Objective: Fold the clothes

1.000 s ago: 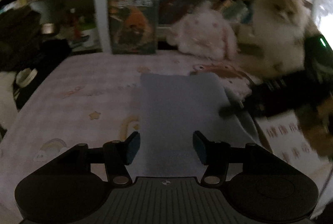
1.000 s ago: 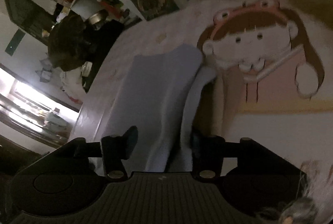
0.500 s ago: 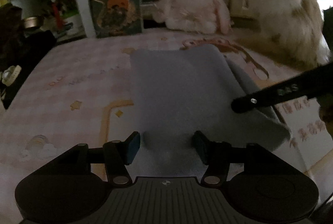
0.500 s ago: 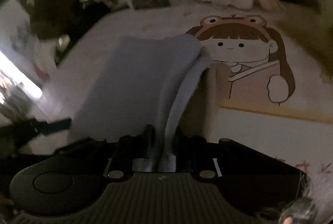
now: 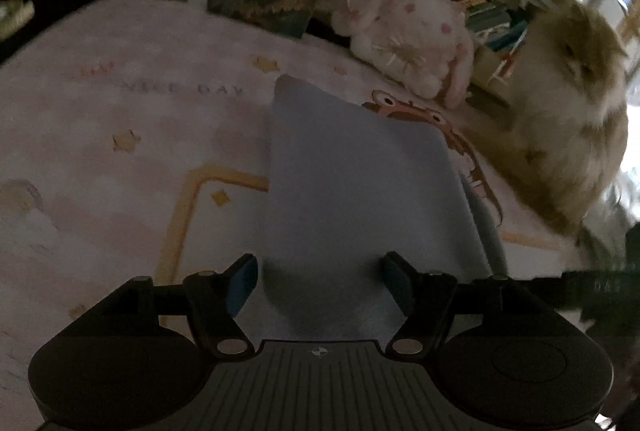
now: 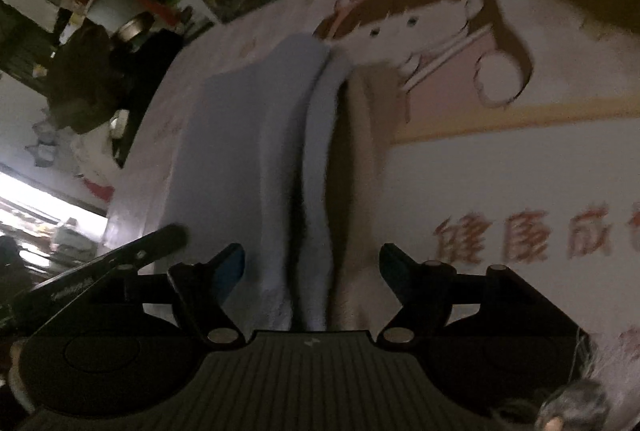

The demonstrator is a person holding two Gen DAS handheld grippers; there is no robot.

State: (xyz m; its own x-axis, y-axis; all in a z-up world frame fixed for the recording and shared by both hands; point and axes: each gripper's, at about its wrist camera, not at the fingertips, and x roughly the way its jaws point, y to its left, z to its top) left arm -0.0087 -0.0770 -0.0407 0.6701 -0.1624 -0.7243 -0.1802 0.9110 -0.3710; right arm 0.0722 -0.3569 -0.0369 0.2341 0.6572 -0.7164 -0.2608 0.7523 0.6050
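Two grippers, both spread wide, gripping nothing: left gripper [image 5: 320, 275] and right gripper [image 6: 312, 267] over the blue cloth [image 5: 360, 199]. Cloth lies folded on the pink sheet [image 5: 120, 119].

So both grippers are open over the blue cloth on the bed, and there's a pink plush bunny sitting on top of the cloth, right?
Not quite. The pink plush bunny sits beyond the blue cloth, apart from it, against the bookshelf; the left wrist view shows this. The rest holds: the left gripper and right gripper are both open over the cloth on the bed.
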